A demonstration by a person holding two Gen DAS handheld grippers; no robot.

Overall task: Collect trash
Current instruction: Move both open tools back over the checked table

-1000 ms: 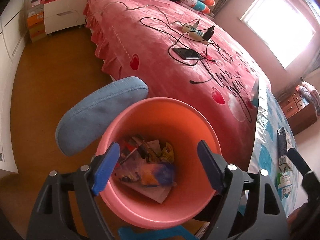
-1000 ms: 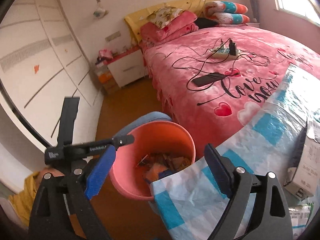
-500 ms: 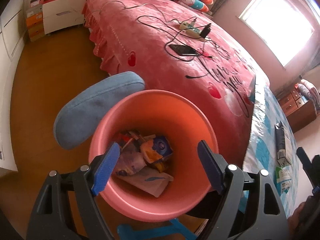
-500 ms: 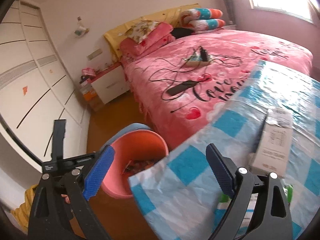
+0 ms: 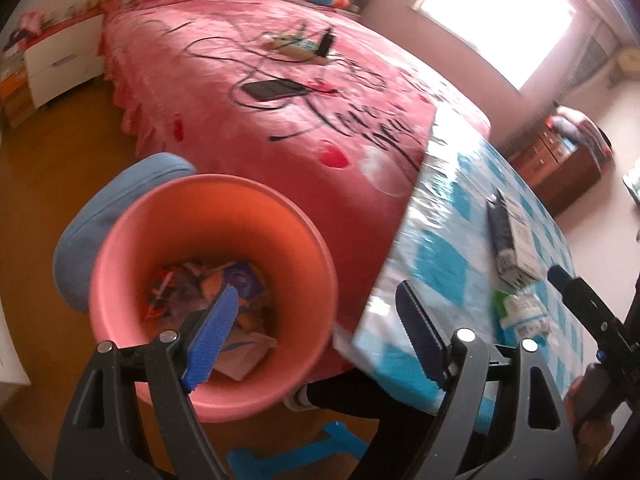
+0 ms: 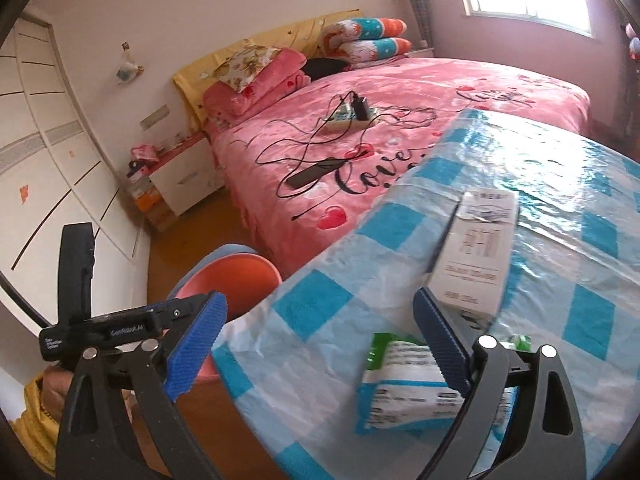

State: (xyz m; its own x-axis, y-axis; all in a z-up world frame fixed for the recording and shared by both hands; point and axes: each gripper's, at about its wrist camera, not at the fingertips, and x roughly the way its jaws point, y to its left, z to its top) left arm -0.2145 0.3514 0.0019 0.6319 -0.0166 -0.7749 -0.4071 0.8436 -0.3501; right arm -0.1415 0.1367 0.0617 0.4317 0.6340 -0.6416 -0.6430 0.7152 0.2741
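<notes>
Both tools are released and carry nothing. From the left wrist view, the left tool (image 5: pixel 316 324) has its blue pads spread wide with only air between them, straddling the gap between the pink bin (image 5: pixel 208 320) and the near corner of the tabletop (image 5: pixel 448 264). The bin sits on the floor just beside that corner, presumably so trash can go from cloth to bin in one short swing. It already holds a heap of wrappers (image 5: pixel 212 288) at the bottom, so part of the job looks done.

From the right wrist view, the right tool (image 6: pixel 320 340) is likewise spread and empty, angled down over the blue-checked cloth. Nearest it lies a green-and-white packet (image 6: pixel 404 380), flat on the cloth and partly behind the right pad; that seems the likeliest next pick. Just beyond lies a white carton (image 6: pixel 476 256) on its side, apart from the packet.

A blue cushion (image 5: pixel 108 216) lies behind the bin. Further off is the pink bed (image 6: pixel 400 136), with a phone (image 6: pixel 316 172) and a power strip (image 6: pixel 348 114) trailing black cables, which are probably not trash.
</notes>
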